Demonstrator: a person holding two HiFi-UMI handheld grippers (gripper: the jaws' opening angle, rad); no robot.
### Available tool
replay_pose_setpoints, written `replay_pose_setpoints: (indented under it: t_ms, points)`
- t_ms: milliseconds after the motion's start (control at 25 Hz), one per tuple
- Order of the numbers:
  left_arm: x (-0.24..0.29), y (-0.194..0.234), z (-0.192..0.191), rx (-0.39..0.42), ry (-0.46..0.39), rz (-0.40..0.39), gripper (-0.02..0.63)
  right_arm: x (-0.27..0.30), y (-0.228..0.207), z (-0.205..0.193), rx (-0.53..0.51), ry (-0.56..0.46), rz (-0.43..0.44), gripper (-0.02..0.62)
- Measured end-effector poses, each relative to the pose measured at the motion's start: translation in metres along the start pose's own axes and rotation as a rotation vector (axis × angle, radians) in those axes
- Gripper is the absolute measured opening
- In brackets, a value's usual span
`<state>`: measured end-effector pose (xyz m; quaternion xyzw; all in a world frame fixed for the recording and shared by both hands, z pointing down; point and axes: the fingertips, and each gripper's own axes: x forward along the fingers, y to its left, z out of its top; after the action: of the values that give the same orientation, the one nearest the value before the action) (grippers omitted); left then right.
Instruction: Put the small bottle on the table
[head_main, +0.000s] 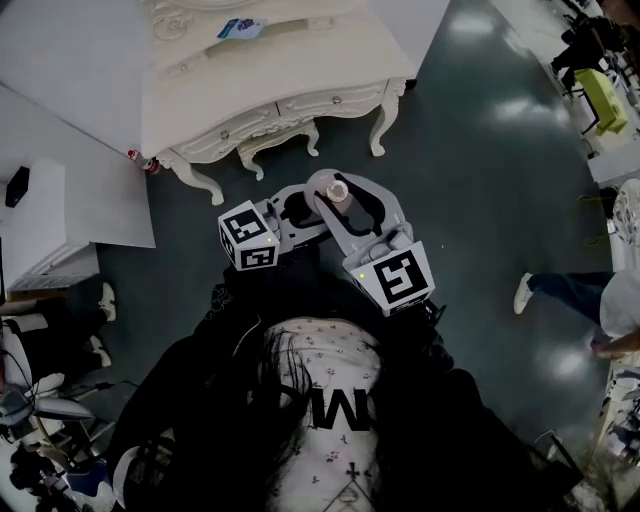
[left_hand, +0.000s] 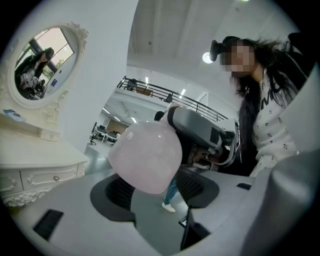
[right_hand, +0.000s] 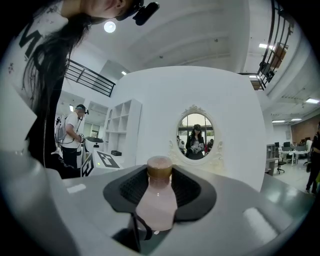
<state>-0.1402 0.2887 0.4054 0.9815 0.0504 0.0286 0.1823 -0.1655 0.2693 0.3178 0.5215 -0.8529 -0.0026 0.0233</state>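
The small bottle (head_main: 338, 192), pale pink with a brown cap, stands upright between the jaws of my right gripper (head_main: 340, 182), which is shut on it in mid-air above the dark floor. In the right gripper view the bottle (right_hand: 157, 200) sits between the two black pads (right_hand: 192, 189). My left gripper (head_main: 300, 208) is open and points at the bottle from the left. Its own view shows the bottle's rounded underside (left_hand: 145, 156) close above its spread jaws. The white dressing table (head_main: 270, 70) stands just ahead of both grippers, and its top is apart from the bottle.
An oval mirror (left_hand: 42, 65) rises from the table's back, and a small blue-and-white item (head_main: 240, 28) lies on its top. White shelving (head_main: 50, 230) stands at the left. A person's legs (head_main: 560, 290) cross the floor at the right.
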Motion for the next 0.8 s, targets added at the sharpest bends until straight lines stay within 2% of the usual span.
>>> replay_pose_setpoints:
  t_ms: [440, 800]
  points:
    - [0.003, 0.015, 0.002, -0.004, 0.034, -0.001, 0.23, 0.01, -0.013, -0.004, 0.022, -0.014, -0.004, 0.15]
    - [0.015, 0.091, 0.016, -0.021, 0.039, -0.005, 0.23, 0.069, -0.065, -0.018, 0.039, 0.024, -0.022, 0.15]
